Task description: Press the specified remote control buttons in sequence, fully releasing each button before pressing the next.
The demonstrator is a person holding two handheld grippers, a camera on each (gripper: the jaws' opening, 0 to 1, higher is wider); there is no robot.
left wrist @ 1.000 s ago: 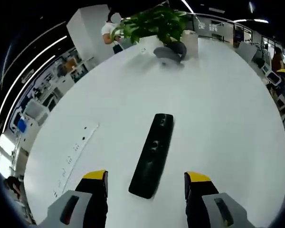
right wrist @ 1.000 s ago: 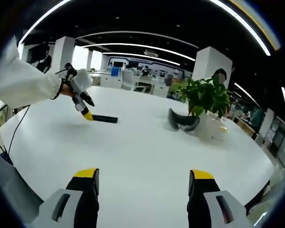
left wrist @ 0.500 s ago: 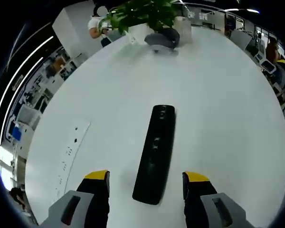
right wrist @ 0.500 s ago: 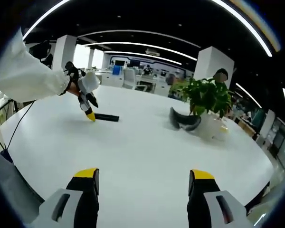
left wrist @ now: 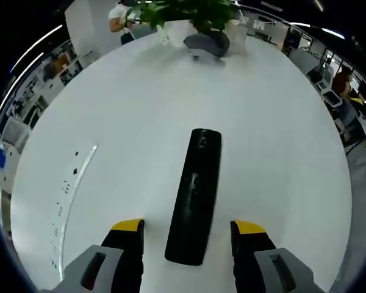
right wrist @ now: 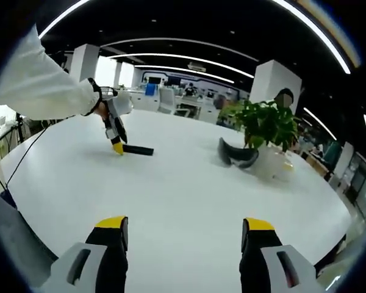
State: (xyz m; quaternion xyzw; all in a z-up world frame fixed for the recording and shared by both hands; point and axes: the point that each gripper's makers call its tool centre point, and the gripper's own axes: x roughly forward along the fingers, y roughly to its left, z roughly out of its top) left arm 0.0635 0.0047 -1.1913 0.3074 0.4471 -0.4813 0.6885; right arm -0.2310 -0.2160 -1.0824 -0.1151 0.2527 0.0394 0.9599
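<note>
While your left gripper (left wrist: 186, 227), jaws wide apart and empty, straddles slim glossy black remote (left wrist: 196, 193) on smooth white table (left wrist: 280, 152), right gripper (right wrist: 182, 224) hangs open, empty.

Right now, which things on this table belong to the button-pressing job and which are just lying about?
Part of the job:
- black remote control
- left hand-held gripper, open over the remote's near end

Just lying about:
- potted plant
- dark curved object beside the plant
- white strip with small marks
</note>
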